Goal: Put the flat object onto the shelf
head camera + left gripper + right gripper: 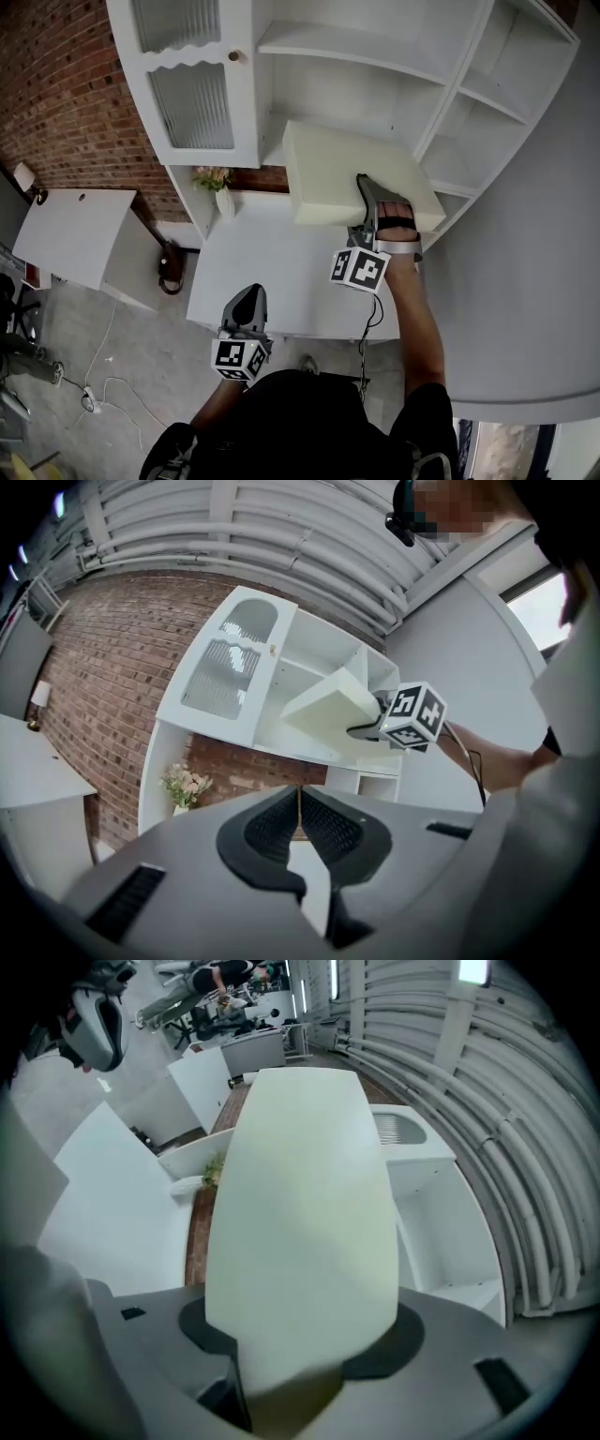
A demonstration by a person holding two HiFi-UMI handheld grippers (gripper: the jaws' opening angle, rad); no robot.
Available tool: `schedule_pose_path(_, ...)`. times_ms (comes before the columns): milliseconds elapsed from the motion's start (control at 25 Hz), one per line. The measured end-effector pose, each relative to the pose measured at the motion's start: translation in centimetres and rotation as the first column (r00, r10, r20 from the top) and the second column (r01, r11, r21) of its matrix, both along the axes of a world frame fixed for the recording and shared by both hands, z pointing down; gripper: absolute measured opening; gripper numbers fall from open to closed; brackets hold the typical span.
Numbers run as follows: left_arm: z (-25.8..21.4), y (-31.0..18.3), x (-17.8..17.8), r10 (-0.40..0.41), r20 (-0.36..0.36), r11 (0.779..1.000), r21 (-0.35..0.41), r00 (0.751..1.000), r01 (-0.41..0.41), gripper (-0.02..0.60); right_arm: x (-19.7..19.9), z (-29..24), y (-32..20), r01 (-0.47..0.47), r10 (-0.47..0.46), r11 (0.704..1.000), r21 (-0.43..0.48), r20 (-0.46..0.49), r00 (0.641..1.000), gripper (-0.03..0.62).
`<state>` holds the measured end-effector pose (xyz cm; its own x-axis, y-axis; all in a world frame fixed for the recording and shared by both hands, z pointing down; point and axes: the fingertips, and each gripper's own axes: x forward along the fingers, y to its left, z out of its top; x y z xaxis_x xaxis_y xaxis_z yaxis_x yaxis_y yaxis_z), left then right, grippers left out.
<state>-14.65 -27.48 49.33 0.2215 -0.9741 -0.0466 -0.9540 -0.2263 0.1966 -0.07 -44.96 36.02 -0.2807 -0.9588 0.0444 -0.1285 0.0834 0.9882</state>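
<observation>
Where my right claw point(377, 204) clamps it, the edge blurs: flat slab point(337, 173), smooth, cream, rectangular, held tilted before white shelf point(356, 42); my left claw point(298, 803) closed, empty.

Pale cream flat slab point(337, 173), tilted, in front of white shelf point(356, 45), near edge clamped in right hand-held gripper point(380, 202)

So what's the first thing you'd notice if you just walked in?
A big flat cream slab stands out first. The right gripper is shut on its edge and holds it up in front of the open white shelf. The left gripper hangs lower down, shut with nothing in it. A little vase of flowers sits by the brick wall.
</observation>
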Motion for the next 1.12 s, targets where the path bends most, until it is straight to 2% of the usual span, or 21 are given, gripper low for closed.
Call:
schedule_pose_path(240,0.3,0.2,-0.1,-0.015,0.007,1.000,-0.009,1.000,0.015,0.018,-1.6,3.2,-3.9,-0.020,0.018,0.999,-0.035,-0.081,0.997,0.285)
schedule_pose_path(440,0.7,-0.1,-0.2,-0.029,0.007,0.999,-0.024,1.000,0.029,0.018,-2.3,5.1,-6.7,-0.062,0.058,0.998,-0.014,-0.183,0.981,0.296)
schedule_pose_path(560,1.1,-0.3,0.0,-0.030,0.001,0.998,-0.047,1.000,0.030,0.018,-2.6,6.0,-8.7,-0.060,0.057,0.998,-0.013,-0.186,0.981,0.307)
schedule_pose_path(680,1.6,-0.4,0.4,-0.030,-0.002,0.998,-0.060,1.000,0.030,0.018,-3.0,7.7,-10.3,-0.062,0.046,0.995,-0.077,-0.189,0.981,0.316)
schedule_pose_path(800,1.9,-0.7,0.8,-0.028,-0.007,0.997,-0.075,1.000,0.027,0.018,-3.2,9.9,-11.9,-0.094,0.056,0.984,-0.154,-0.235,0.970,0.369)
schedule_pose_path(1120,2.5,-1.7,0.8,-0.056,-0.006,0.996,-0.068,0.998,0.055,0.018,-4.1,10.7,-17.2,-0.130,0.074,0.964,-0.231,-0.239,0.968,0.400)
